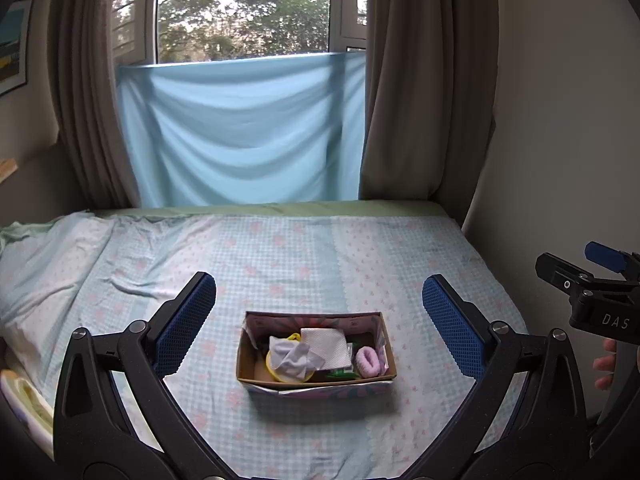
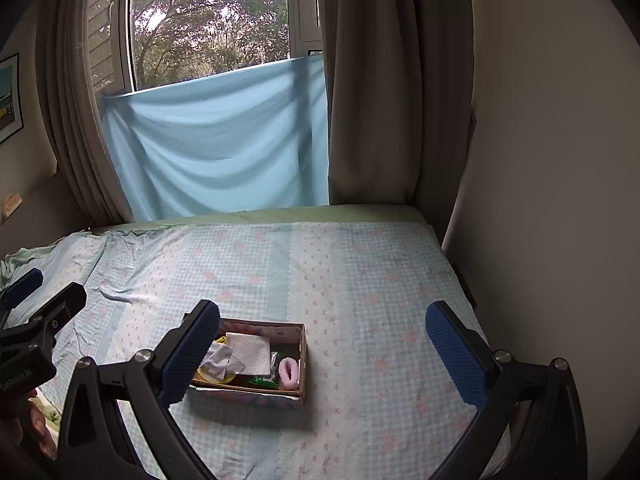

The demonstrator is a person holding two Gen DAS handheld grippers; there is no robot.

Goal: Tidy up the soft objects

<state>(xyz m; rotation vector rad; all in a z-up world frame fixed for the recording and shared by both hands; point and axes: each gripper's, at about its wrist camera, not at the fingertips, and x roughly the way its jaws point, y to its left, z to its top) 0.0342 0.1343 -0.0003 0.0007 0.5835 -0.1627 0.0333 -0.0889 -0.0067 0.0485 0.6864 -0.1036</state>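
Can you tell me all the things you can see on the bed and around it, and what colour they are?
box: one, brown cardboard, patterned outside, on the bed
white cloth: one, textured, in the box
pale cloth: one, crumpled, in the box
yellow thing: one, under the pale cloth, unclear what
pink fluffy thing: one, right end of box
green packet: one, low in box
bedspread: one, blue check with pink flowers
blue sheet: one, hung over window
curtains: two, grey-brown
left gripper: black, blue pads, open
right gripper: same, open
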